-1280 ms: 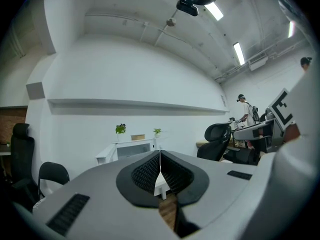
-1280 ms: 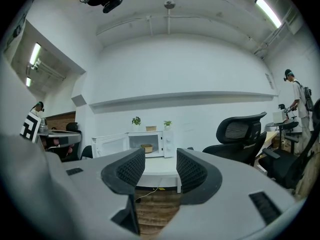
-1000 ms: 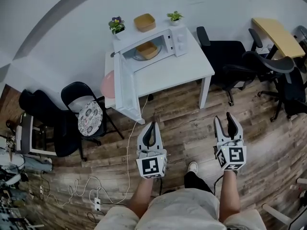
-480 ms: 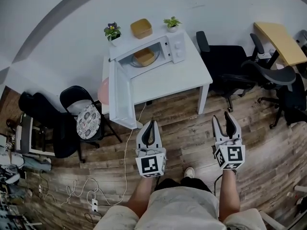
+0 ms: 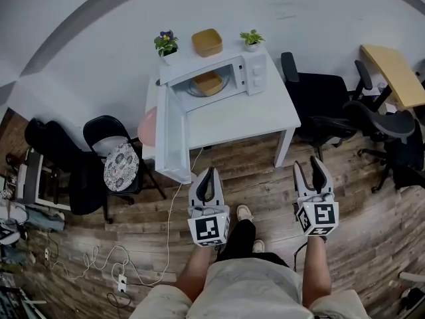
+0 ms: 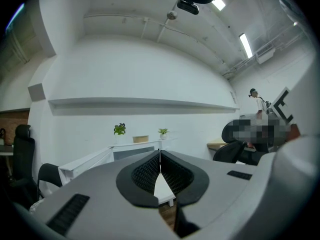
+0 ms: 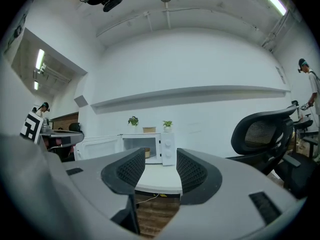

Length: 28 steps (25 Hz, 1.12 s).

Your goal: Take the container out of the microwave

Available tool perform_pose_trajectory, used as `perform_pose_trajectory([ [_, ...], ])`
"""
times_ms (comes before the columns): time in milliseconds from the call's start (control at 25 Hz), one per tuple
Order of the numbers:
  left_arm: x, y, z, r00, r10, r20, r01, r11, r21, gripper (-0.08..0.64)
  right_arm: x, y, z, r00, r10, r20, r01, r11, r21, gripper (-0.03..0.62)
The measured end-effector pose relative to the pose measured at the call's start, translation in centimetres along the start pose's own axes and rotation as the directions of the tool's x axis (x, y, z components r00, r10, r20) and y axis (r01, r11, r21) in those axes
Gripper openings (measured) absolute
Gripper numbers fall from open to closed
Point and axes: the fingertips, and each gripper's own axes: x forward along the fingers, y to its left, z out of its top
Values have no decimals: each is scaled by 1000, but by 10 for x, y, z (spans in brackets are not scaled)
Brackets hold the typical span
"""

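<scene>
Container [image 5: 207, 82] sits upright inside the open microwave [image 5: 255, 75]; left claw [image 5: 208, 173] together, right claw [image 5: 309, 165] apart.

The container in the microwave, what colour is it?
Tan. The container shows best in the head view.

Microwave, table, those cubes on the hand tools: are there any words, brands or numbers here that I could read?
No readable text in any view.
On the left gripper, the cube bears a black-and-white square pattern, no letters or numbers.
On the right gripper, the cube bears the same kind of pattern, no text.
On the microwave, any print on the control panel is too small to read.
</scene>
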Motion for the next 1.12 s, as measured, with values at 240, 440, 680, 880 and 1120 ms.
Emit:
perform_pose_trajectory([
  [240,35,22,-5,1000,21,17,-21,1000,-14,9,44,5,7,1000,23,3,-23,999,-32,198],
  [440,72,42,-6,999,36,27,-36,999,-24,9,90,9,17,999,45,4,-45,998,-53,197],
  [680,115,72,-8,999,43,22,-42,999,-26,9,150,23,29,997,76,3,-76,994,-74,198],
  [880,144,96,-13,999,47,18,-46,998,-40,9,191,39,33,994,107,-12,-107,988,-113,198],
  [1120,176,114,-21,999,32,10,-31,999,-35,9,238,54,42,991,129,-25,-131,981,-141,198],
])
